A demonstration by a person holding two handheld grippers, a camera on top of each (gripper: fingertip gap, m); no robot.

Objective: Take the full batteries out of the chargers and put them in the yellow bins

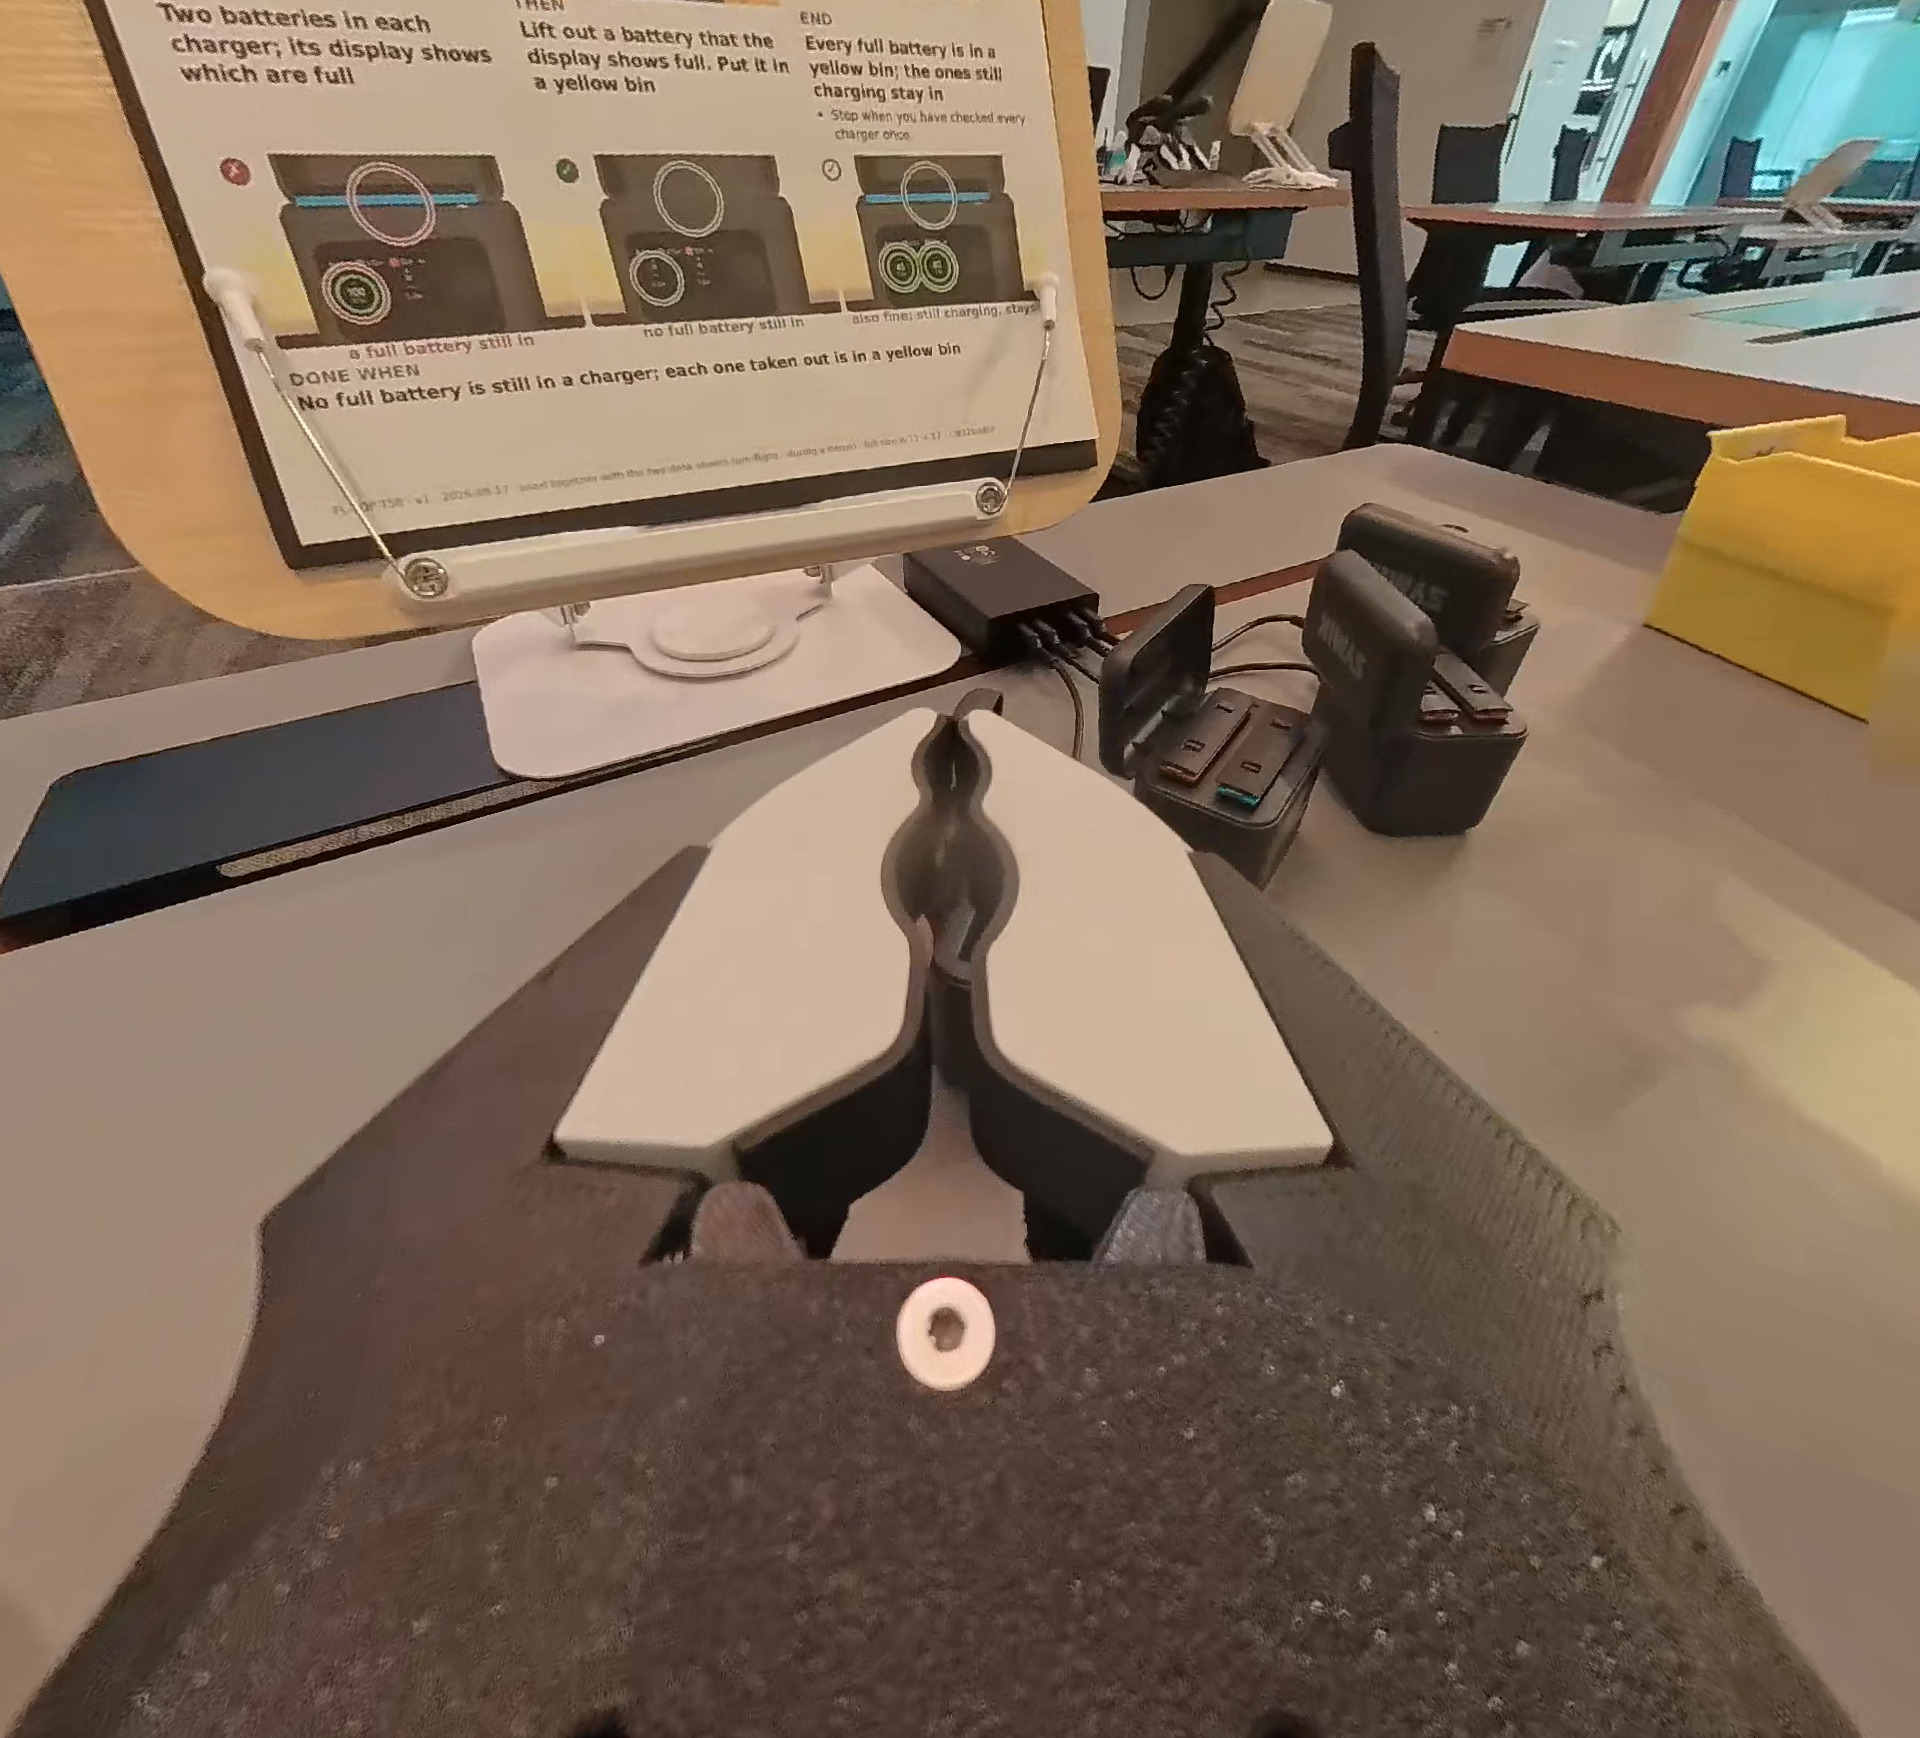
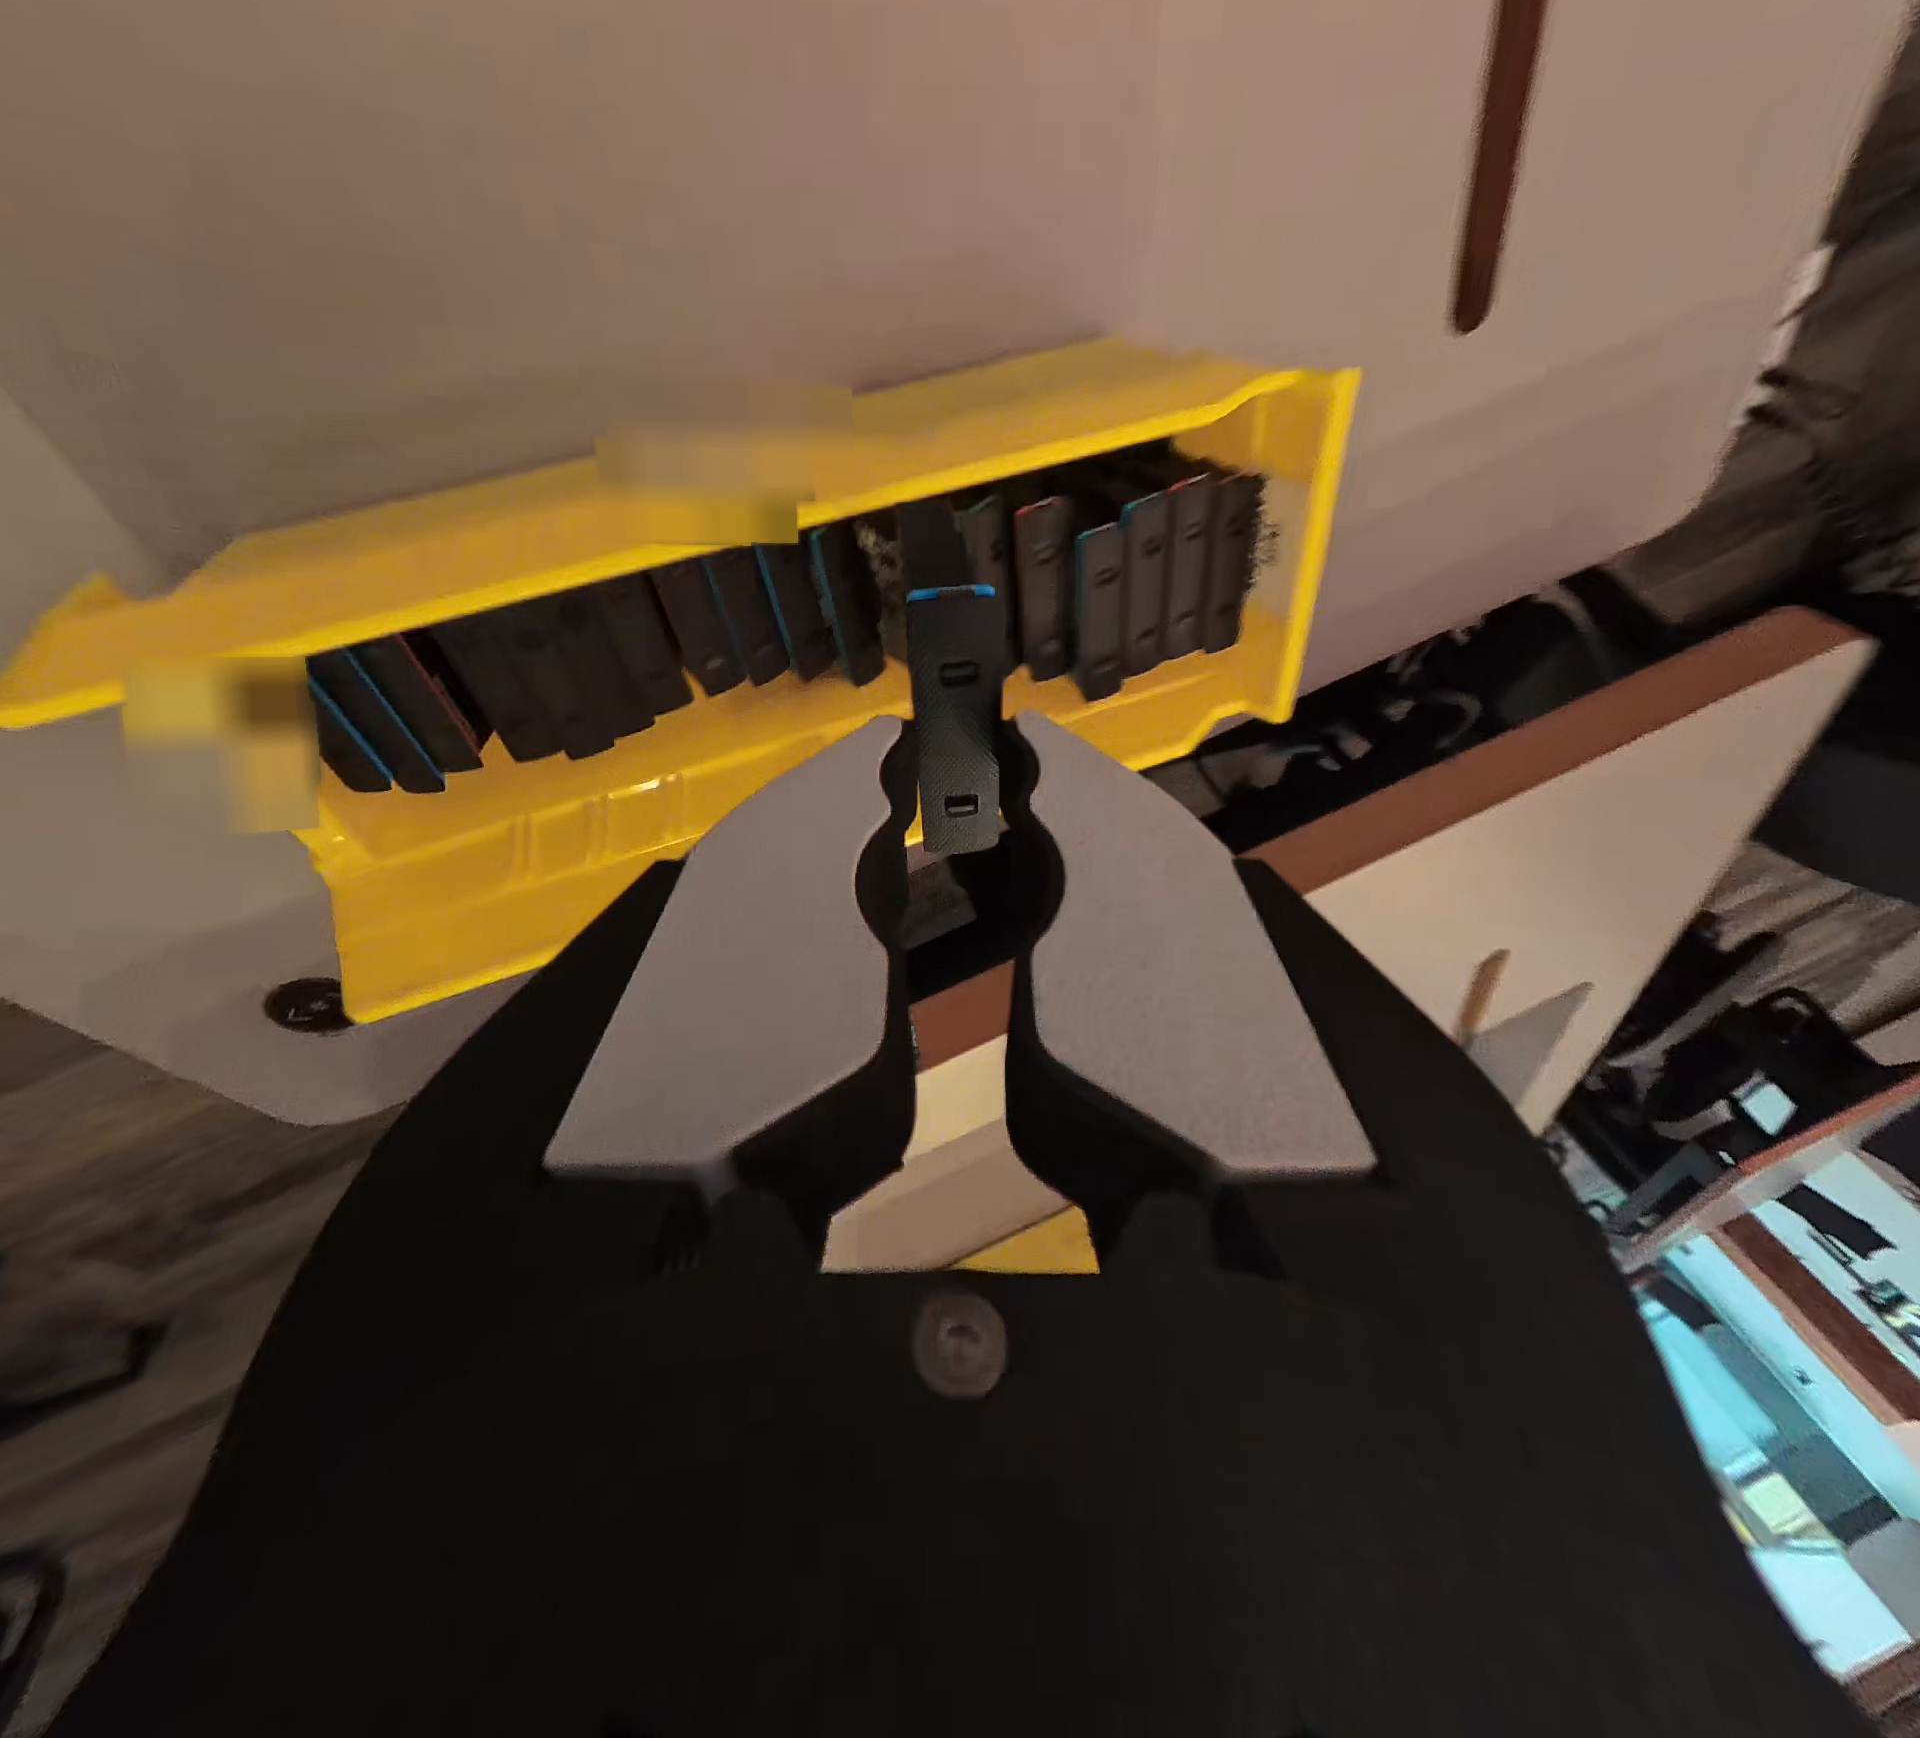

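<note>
In the right wrist view my right gripper (image 2: 958, 734) is shut on a dark battery (image 2: 954, 680) with a blue end. It holds the battery upright just above a yellow bin (image 2: 520, 867). Several batteries (image 2: 623, 649) stand in rows inside the bin. In the left wrist view my left gripper (image 1: 961, 738) is shut and empty, low over the grey table. To its right stand three black chargers: one open with batteries in its slots (image 1: 1226, 769), and two more behind it (image 1: 1423, 732) (image 1: 1455, 576). A yellow bin (image 1: 1787, 587) sits at the far right.
An instruction sheet on a wooden stand (image 1: 623, 182) rises just beyond the left gripper. A black power hub (image 1: 1003, 592) with cables feeds the chargers. A dark mat (image 1: 239, 805) lies to the left. The brown table edge (image 2: 1455, 753) runs behind the bin. The left gripper's tips are roughly 50 cm from the right gripper's.
</note>
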